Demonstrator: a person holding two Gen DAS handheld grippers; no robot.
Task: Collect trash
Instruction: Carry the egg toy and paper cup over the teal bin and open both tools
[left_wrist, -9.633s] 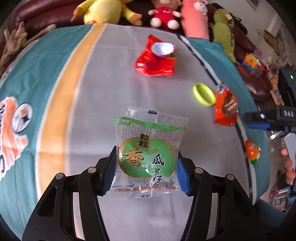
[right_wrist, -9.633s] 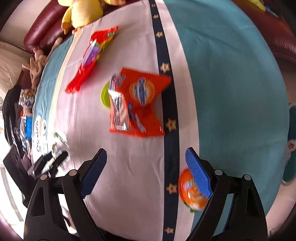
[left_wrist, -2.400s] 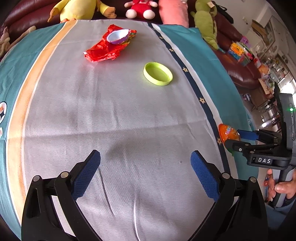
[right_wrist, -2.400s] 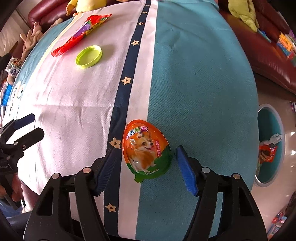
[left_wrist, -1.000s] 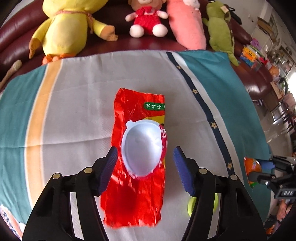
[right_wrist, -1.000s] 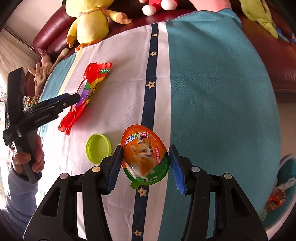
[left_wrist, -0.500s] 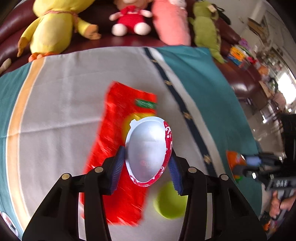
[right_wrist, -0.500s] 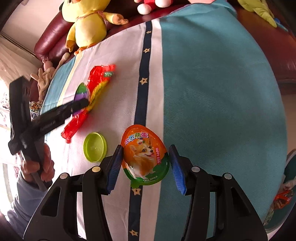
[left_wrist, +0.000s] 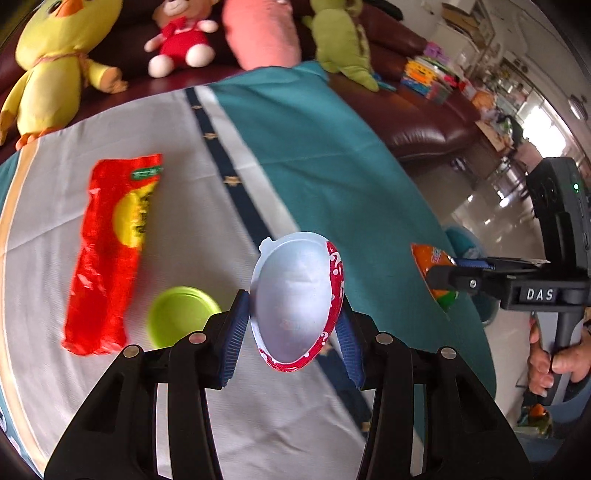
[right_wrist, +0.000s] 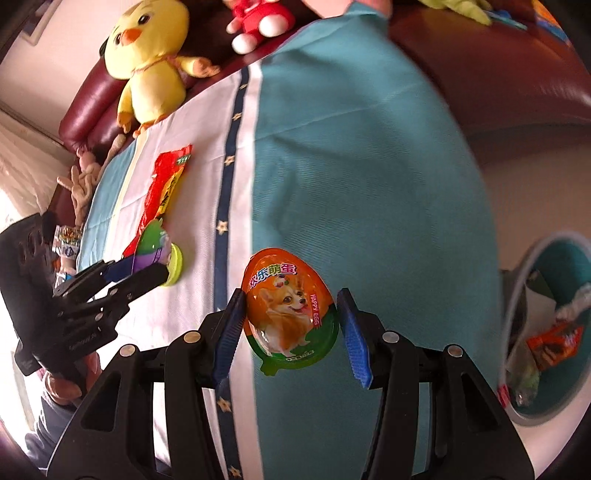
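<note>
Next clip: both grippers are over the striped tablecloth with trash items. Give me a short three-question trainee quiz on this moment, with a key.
1. True or false: the left gripper holds the orange egg pack.
2. What still lies on the tablecloth? A) red wrapper and green lid; B) a spoon; C) a bottle.
3. Fill in: the trash bin stands on the ____ beside the table.

Key: 1 false, it grips the white egg shell half; the right gripper has the orange pack. 2 A. 3 floor.
</note>
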